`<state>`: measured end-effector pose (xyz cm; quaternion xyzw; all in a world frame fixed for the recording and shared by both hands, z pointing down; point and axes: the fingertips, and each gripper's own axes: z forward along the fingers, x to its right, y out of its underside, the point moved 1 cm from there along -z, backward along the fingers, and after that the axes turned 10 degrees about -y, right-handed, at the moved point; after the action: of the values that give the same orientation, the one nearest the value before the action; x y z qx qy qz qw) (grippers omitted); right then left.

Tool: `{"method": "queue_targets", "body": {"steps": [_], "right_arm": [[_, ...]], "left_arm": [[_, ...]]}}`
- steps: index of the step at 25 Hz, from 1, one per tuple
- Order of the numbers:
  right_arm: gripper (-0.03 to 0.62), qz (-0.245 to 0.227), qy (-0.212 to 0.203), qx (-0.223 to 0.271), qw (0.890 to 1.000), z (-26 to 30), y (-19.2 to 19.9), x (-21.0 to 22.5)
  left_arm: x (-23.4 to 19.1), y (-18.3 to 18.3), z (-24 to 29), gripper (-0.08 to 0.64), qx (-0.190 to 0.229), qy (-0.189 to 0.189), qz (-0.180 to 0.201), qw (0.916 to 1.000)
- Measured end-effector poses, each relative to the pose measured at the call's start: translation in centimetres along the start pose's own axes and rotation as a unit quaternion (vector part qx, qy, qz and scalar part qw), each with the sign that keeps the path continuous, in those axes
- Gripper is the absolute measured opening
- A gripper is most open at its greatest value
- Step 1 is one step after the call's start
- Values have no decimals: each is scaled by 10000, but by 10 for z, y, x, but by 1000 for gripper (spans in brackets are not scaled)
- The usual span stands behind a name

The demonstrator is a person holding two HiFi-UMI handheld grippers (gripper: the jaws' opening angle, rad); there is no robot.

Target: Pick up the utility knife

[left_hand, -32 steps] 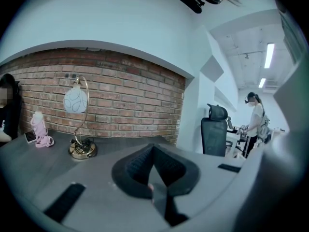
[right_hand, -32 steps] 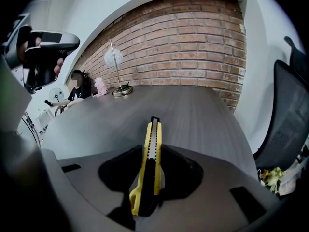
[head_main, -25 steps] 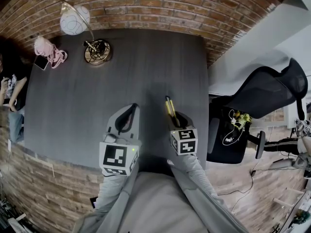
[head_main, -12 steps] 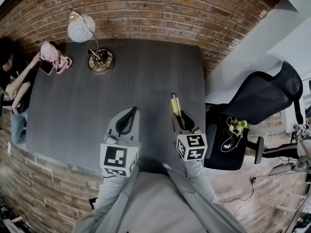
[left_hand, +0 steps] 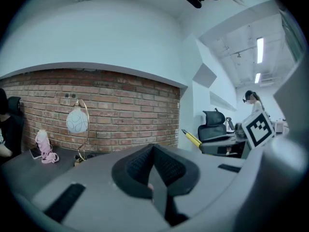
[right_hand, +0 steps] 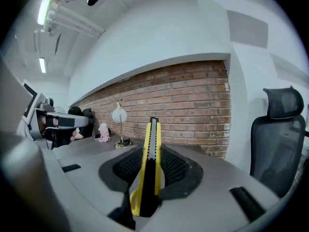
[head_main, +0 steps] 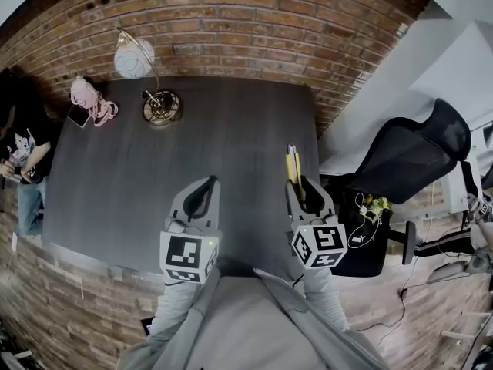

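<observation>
Sleeves (head_main: 173,314) of grey cloth are seen nearest, at the lower edge of the head view, and each one ends at a marker cube (head_main: 188,257). Beyond the cubes the two tools are held side by side over the near part of the dark table (head_main: 115,183).

The left gripper (head_main: 206,185) is closed. In its own view the two black pads (left_hand: 139,166) are pressed together and nothing is found between them.

The right gripper (head_main: 302,185) is clamped on the utility knife (head_main: 292,164). In the right gripper view its yellow and black body is gripped between the ribbed pads (right_hand: 127,166), and its tip is pointed forward, past the fingertips, toward the brick wall (head_main: 231,21). In the head view the knife is found over the right side of the table, near the edge. It seems to be held clear of the top, though this is not certain from above.

Farther away, at the back left of the table, a lamp (head_main: 133,58) with a white globe and a round gold-coloured base is stood, and a pink object (head_main: 91,102) is laid near it to the left. A person (head_main: 19,153) in dark clothes is seen at the left edge. To the right of the table a black office chair (head_main: 416,153) is placed.
</observation>
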<state>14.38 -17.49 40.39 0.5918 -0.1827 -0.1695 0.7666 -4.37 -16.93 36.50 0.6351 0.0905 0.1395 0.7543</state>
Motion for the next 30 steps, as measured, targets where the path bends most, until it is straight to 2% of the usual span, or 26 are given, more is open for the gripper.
{"method": "queue_targets", "body": {"steps": [14,30], "right_arm": [[129,-405,120,768,9962,-62,-54,-12],[129,-351,74,862,9956,-68,-57,-17]], "left_arm": [[-5,-8,-26,18,185,-169,20,9997],[-22,-3,-31,18,115,-359,15,9993]]}}
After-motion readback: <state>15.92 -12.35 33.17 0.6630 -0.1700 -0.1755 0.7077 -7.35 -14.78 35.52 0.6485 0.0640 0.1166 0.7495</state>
